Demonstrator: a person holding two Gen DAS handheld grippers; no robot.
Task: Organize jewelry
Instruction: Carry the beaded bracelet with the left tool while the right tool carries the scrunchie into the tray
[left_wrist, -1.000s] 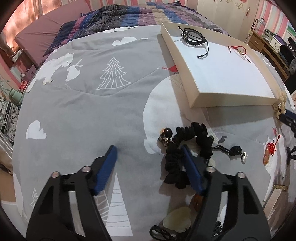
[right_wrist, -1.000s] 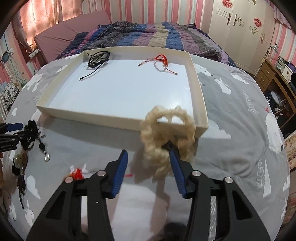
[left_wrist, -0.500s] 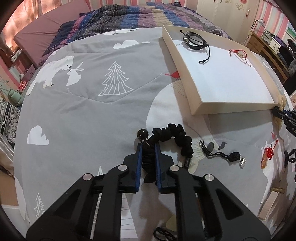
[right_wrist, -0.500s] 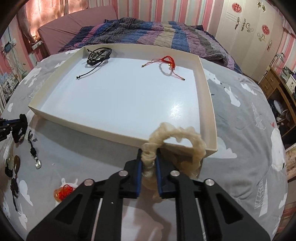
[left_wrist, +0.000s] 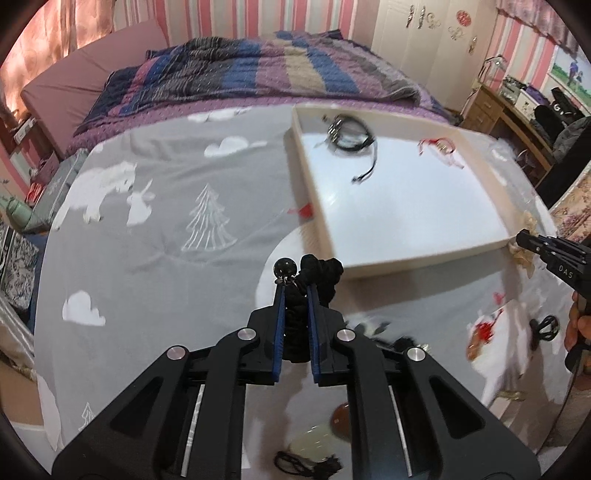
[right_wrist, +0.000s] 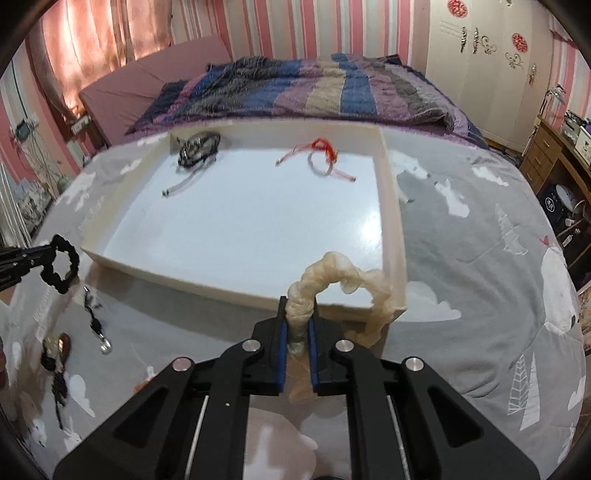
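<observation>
Looking along the left gripper (left_wrist: 294, 291), its jaws pinch a black scrunchie (left_wrist: 320, 275); only the right view shows the cream scrunchie (right_wrist: 343, 284) clamped in the right gripper (right_wrist: 297, 306). Both now hang lifted off the blanket (left_wrist: 166, 236) beside the tray (right_wrist: 393, 236), whose middle lies bare.

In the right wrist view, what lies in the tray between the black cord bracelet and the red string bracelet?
Nothing: the right wrist view shows only bare white tray floor between the black cord bracelet and the red string bracelet.
</observation>
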